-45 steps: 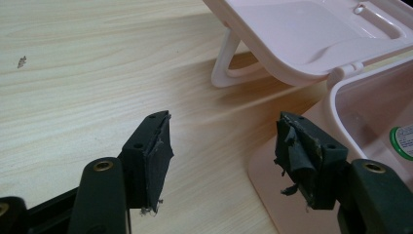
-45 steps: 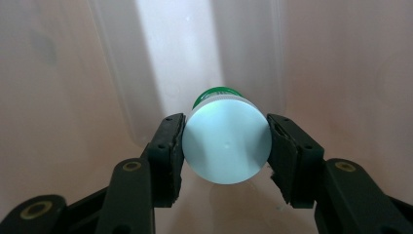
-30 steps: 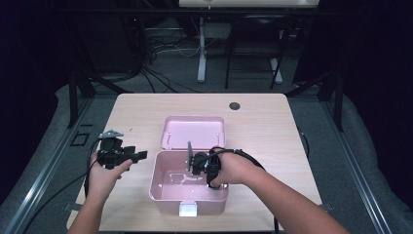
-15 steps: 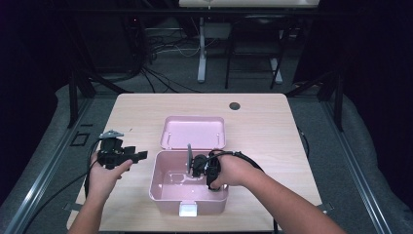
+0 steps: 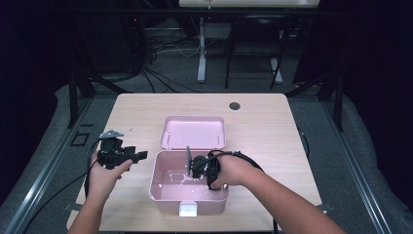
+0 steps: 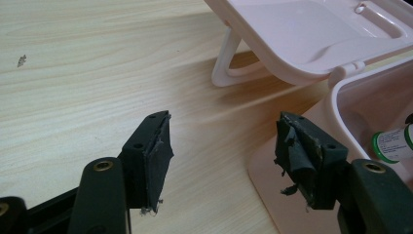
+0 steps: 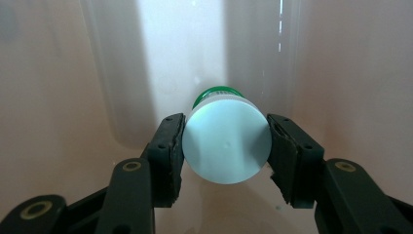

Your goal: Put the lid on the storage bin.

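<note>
Inside pink box (image 5: 165, 187) | right tool (image 7: 225, 146) grips bottle (image 7: 226, 145) | label hidden

Open pink box (image 5: 165, 187) sits mid-table near the front edge; its lid (image 5: 193, 132) lies flat just behind, blocking approach from the rear. Inside, the right gripper (image 5: 195, 165) and its white-capped bottle (image 7: 227, 145) take up the right half; the left half is free. Bare tabletop (image 5: 263, 122) lies right, left and beyond. Left gripper (image 6: 221, 146) stands just left of the box wall, jaws apart.
</note>
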A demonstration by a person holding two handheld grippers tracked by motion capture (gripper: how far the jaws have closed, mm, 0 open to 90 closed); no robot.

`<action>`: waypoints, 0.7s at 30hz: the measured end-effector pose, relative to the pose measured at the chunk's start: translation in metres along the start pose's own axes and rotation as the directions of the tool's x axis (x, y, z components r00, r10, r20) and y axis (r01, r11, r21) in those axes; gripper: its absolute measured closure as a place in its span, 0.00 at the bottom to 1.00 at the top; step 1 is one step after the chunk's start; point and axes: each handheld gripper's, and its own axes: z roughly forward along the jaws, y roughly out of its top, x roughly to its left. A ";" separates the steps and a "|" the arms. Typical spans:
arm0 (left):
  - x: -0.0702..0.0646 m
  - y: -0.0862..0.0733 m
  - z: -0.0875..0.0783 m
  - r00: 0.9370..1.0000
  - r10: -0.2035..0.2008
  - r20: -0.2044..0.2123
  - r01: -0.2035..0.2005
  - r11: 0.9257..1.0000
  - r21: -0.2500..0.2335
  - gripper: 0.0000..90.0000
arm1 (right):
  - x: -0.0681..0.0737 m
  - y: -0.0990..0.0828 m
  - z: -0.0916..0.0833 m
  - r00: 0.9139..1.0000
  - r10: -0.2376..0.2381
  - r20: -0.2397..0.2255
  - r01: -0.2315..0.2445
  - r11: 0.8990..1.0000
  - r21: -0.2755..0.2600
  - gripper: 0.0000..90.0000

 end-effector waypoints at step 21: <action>0.000 0.000 0.001 1.000 -0.004 0.001 0.004 1.000 0.001 0.42 | 0.002 0.006 0.010 0.999 -0.032 0.015 0.031 0.998 0.062 0.56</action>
